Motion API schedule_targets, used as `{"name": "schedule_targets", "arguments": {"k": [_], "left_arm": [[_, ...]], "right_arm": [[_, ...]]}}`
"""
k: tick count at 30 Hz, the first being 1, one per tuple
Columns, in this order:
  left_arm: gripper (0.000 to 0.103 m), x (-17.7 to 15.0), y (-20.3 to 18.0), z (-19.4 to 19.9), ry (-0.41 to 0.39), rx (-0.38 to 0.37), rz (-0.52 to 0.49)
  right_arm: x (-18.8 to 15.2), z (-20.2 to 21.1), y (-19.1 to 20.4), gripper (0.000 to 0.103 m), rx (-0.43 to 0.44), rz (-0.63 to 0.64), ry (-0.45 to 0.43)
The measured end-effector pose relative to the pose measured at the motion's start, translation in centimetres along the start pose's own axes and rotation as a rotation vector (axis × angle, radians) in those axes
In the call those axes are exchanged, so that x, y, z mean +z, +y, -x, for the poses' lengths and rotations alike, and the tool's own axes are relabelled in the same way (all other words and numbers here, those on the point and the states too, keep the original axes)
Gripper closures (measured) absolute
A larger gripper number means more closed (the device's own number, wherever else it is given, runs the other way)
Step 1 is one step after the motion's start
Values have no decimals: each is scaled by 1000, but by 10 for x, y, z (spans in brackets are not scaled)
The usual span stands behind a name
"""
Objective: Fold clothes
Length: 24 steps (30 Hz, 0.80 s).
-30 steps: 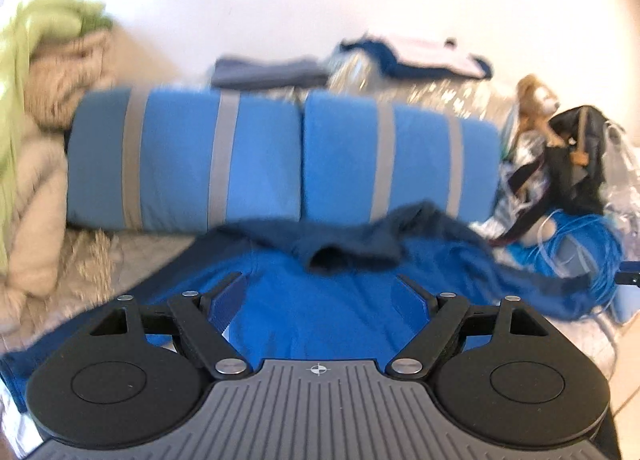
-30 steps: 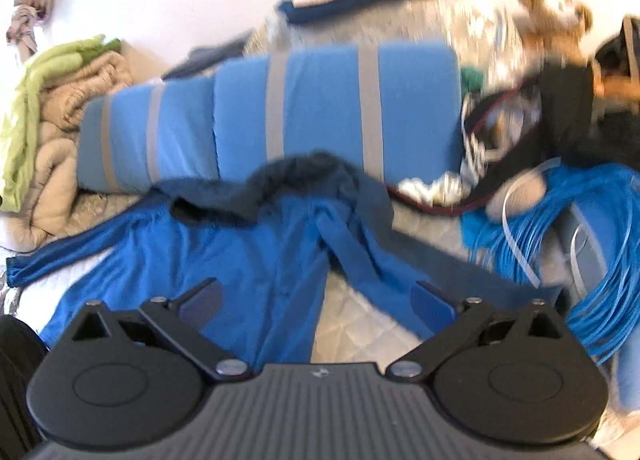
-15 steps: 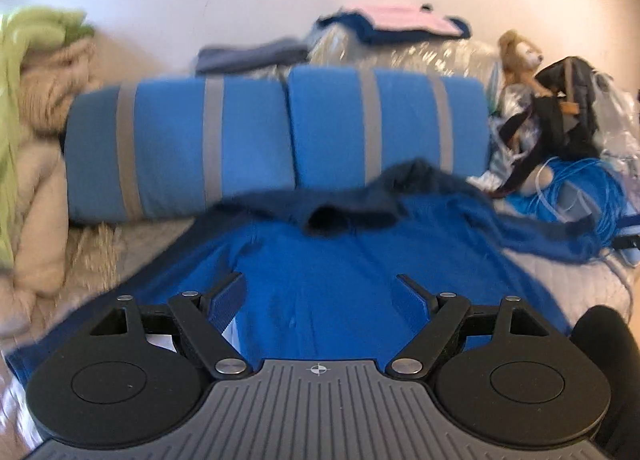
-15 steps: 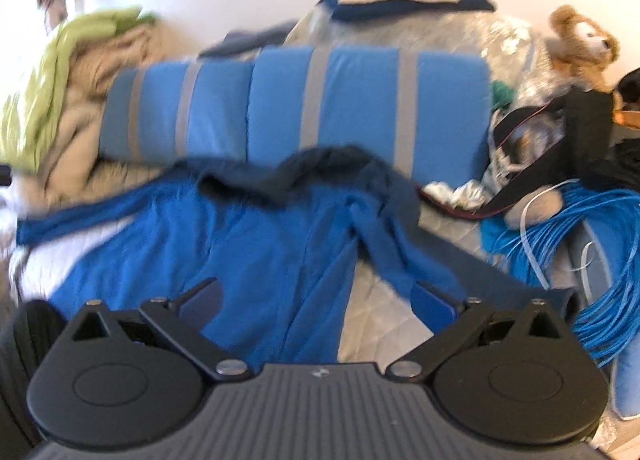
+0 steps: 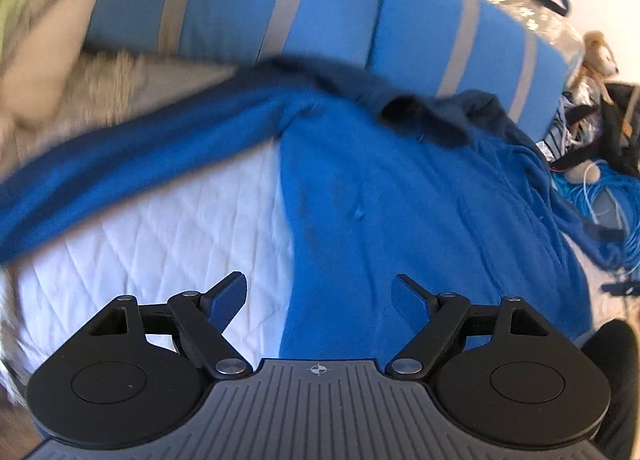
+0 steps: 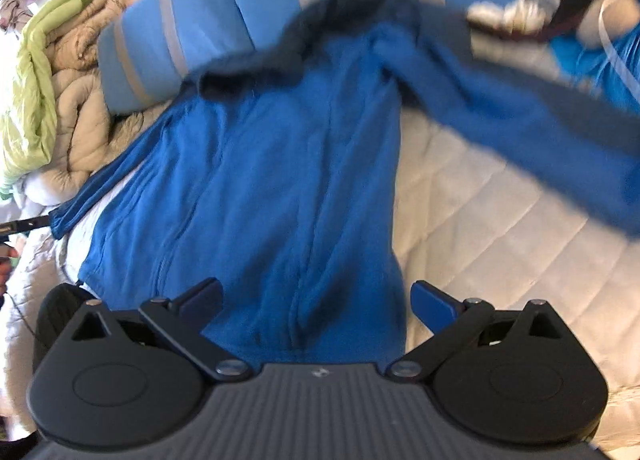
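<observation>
Both claws spread, nothing pinched: left gripper [image 5: 319, 296] over the near hem's left edge, right gripper [image 6: 316, 296] over its right. Blue jacket [image 6: 256, 180] lies flat on the white quilt [image 6: 500, 220], sleeves out sideways. Likely lining up a fold; next, grip the fabric.

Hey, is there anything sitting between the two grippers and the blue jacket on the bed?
Nothing visible. The left gripper and right gripper are both open right over the bottom of the blue jacket, which lies spread flat on the white quilt. No other thing lies on the jacket.
</observation>
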<state>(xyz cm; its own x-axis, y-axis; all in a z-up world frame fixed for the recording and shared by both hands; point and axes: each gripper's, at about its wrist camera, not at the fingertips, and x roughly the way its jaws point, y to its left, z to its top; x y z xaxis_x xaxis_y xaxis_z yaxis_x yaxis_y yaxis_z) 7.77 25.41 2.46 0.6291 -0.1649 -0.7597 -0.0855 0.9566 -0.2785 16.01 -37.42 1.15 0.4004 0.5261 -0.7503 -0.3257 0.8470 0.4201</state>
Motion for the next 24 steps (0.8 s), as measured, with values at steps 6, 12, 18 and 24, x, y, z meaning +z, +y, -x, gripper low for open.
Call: {"name": "schedule_targets", "arguments": {"k": [6,12,18,24], "left_arm": [[24,-15,55,-34,136,-122,145],[24,-26,78,-50,192,-285,250],[33,-38,87,-70,269,-431,323],[86,-53,87,-84,325,-497,407]], "right_arm": [[-5,-33,-35,0,88,-121,119],[-5,-43,-54,0,160,-224,161],[-4,-45,-60,0,178,-245,174],[-3,-47,-60,0,177,-250,172]]}}
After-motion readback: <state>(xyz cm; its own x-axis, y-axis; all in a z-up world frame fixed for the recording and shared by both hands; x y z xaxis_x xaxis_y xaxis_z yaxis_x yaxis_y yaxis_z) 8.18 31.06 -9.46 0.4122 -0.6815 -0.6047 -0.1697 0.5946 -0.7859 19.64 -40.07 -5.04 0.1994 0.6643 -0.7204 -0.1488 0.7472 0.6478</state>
